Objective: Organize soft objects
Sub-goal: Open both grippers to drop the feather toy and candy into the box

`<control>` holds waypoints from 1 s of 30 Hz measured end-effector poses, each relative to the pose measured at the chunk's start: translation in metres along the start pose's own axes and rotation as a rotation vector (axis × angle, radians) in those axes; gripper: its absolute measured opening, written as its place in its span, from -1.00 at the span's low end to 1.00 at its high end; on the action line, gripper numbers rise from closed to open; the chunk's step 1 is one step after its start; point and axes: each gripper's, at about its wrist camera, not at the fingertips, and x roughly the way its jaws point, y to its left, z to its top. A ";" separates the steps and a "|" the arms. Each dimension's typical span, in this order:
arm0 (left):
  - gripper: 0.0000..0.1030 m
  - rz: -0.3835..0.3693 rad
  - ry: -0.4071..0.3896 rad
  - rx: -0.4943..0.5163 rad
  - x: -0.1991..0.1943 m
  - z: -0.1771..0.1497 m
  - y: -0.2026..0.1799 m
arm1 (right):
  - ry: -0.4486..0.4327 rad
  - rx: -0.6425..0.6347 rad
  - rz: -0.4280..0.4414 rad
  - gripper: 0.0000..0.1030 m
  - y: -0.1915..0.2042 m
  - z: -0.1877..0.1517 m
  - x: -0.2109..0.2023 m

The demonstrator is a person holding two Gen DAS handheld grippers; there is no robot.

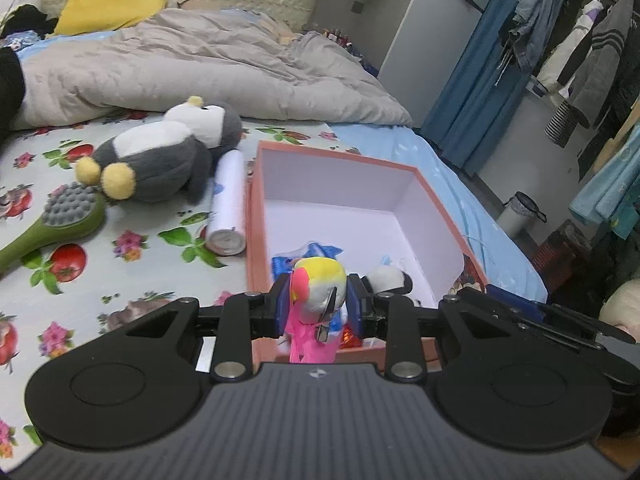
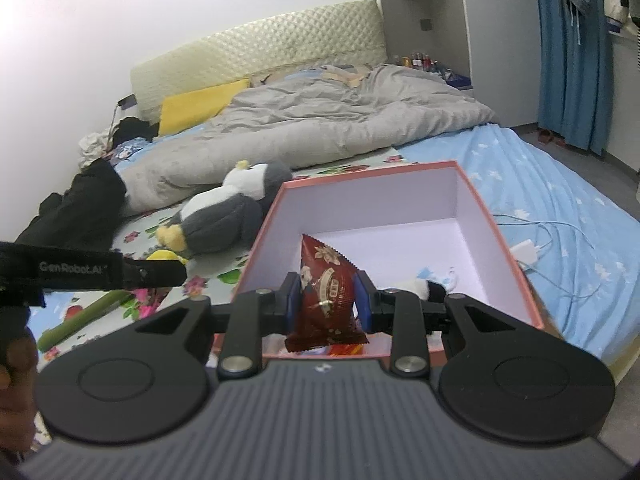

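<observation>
My left gripper (image 1: pixel 319 300) is shut on a small plush toy (image 1: pixel 320 284) with a pink, yellow and white head and a pink body, held over the near end of the pink box (image 1: pixel 256 216). My right gripper (image 2: pixel 327 298) is shut on a dark red snack packet (image 2: pixel 326 292), also over the near end of the pink box (image 2: pixel 496 216). Inside the box lie a small black-and-white plush (image 1: pixel 390 280) and blue wrappers (image 1: pixel 320 252). A large grey-and-white penguin plush (image 1: pixel 160 156) lies on the bed to the left of the box.
A green massage brush (image 1: pixel 56 220) and a white roll (image 1: pixel 228 204) lie on the flowered sheet left of the box. A grey duvet (image 1: pixel 200 68) covers the far bed. A white charger with cable (image 2: pixel 528 252) lies right of the box. Clothes hang at the right.
</observation>
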 end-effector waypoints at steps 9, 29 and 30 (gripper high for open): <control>-0.34 0.001 0.059 0.005 0.063 0.027 -0.023 | 0.047 0.034 -0.016 -0.36 -0.042 0.014 0.048; -0.34 0.019 0.183 -0.009 0.193 0.057 -0.007 | 0.160 0.102 -0.045 -0.34 -0.074 0.012 0.147; -0.33 0.017 0.183 -0.008 0.192 0.057 -0.006 | 0.161 0.108 -0.050 -0.32 -0.074 0.012 0.147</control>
